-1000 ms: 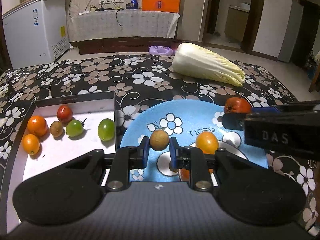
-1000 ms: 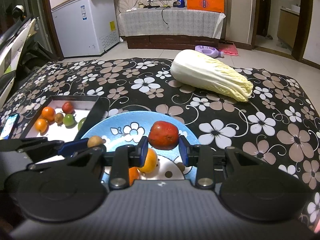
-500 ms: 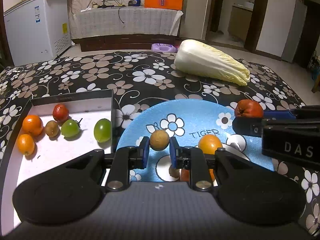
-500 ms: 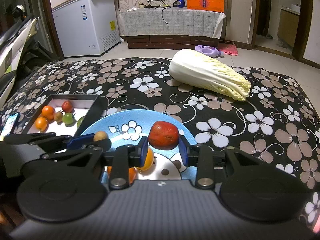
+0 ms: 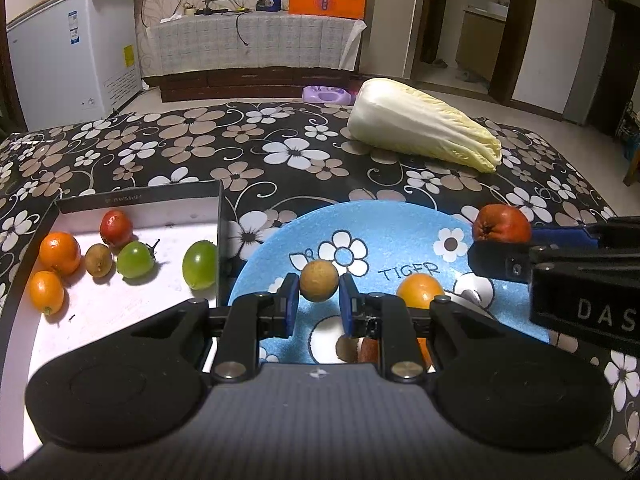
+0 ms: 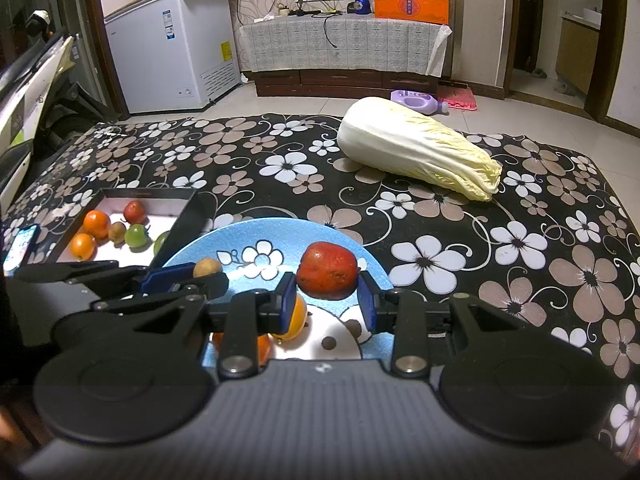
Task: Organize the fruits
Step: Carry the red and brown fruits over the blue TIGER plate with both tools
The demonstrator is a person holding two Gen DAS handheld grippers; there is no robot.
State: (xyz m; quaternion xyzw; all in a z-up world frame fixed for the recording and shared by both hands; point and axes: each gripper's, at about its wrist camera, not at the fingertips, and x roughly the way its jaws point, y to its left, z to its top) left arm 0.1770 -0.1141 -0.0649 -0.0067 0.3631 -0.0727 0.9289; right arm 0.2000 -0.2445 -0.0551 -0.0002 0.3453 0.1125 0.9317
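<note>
A small brown fruit [image 5: 319,281] is pinched between the pads of the left tool [image 5: 319,300], held above the blue plate [image 5: 400,236]. The right tool [image 6: 327,294] clamps a red fruit [image 6: 327,270] over the same plate, where an orange [image 5: 420,290] lies. Left of the plate, the white-lined box [image 5: 140,196] holds two oranges, two green fruits, a red one and a brown one. Far right on the flowered table [image 5: 200,148] lies a cabbage [image 5: 424,130].

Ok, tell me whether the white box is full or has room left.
Room left. The white box holds six small fruits bunched at its far-left end; the rest of its white floor shows bare.
</note>
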